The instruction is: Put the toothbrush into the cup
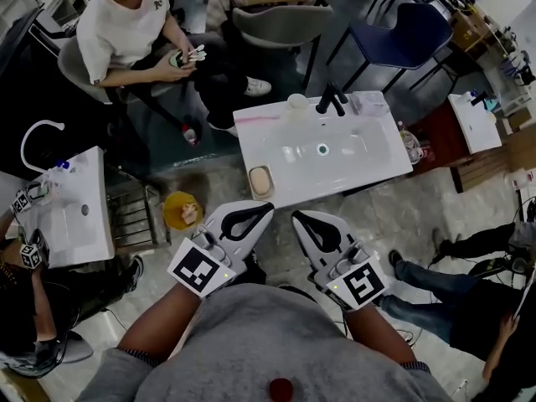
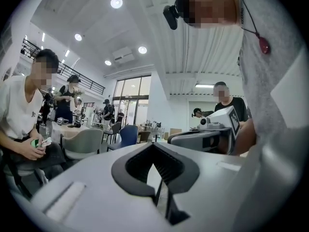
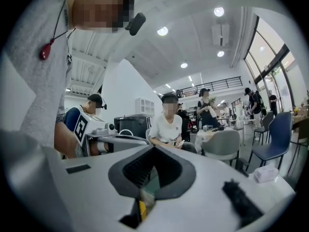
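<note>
— What's nearest?
— The left hand-held gripper and the right hand-held gripper, side by side just short of the white rectangular counter. Both have their jaws closed tip to tip with nothing in them.
— And on the counter?
— At its near left corner lies an oval tan bar of soap. Past that is the sunken white basin.
— Where's the toothbrush?
— The slim pink toothbrush lies flat on the far rim, its long axis along that rim, left to right in the head view. Which end carries the bristles I cannot tell. It lies across the basin, well apart from both hand-held grippers, roughly straight ahead of the left one's tips.
— The cup?
— The small round white cup stands upright just beside the toothbrush's right end, with the black tap to its right.
</note>
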### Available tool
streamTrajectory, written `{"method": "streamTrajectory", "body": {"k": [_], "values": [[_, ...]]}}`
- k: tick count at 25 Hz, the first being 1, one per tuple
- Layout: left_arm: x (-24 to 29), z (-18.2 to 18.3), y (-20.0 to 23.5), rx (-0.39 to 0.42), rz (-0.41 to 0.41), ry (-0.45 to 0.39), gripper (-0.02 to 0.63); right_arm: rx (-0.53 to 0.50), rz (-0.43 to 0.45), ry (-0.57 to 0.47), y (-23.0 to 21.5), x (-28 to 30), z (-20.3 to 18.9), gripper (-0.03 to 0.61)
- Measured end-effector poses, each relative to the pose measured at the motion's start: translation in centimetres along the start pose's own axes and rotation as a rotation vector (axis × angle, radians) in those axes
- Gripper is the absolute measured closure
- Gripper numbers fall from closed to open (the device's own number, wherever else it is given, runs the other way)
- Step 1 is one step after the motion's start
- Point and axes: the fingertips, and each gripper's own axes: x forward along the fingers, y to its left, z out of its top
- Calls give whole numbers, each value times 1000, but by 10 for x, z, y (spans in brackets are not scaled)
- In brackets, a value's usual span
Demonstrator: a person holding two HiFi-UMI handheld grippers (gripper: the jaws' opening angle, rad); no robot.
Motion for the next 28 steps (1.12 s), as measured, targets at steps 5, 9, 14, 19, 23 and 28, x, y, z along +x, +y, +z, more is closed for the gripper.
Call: {"method": "streamTrajectory", "body": {"k": [5,9,14,19,23,28], "values": [[4,0,22,-13,-22,2,607,5,-24,-6,-12,20,-1,565],[9,1,36,-10,-29,10,607,20,-35,-13,-24,32,-1,565],[17,4,56,-31,-12,15,607,48,-32,-19,-42,47,5,565],[34,5,74,-51,22,14,607,52,9,14,-68,57,-3,566],[56,5,89,-47,70,6,607,56,58,6,-89,65,-3,566],[86,10,102,-49,108,7,607,38,103,9,-118,73,-1,566]]}}
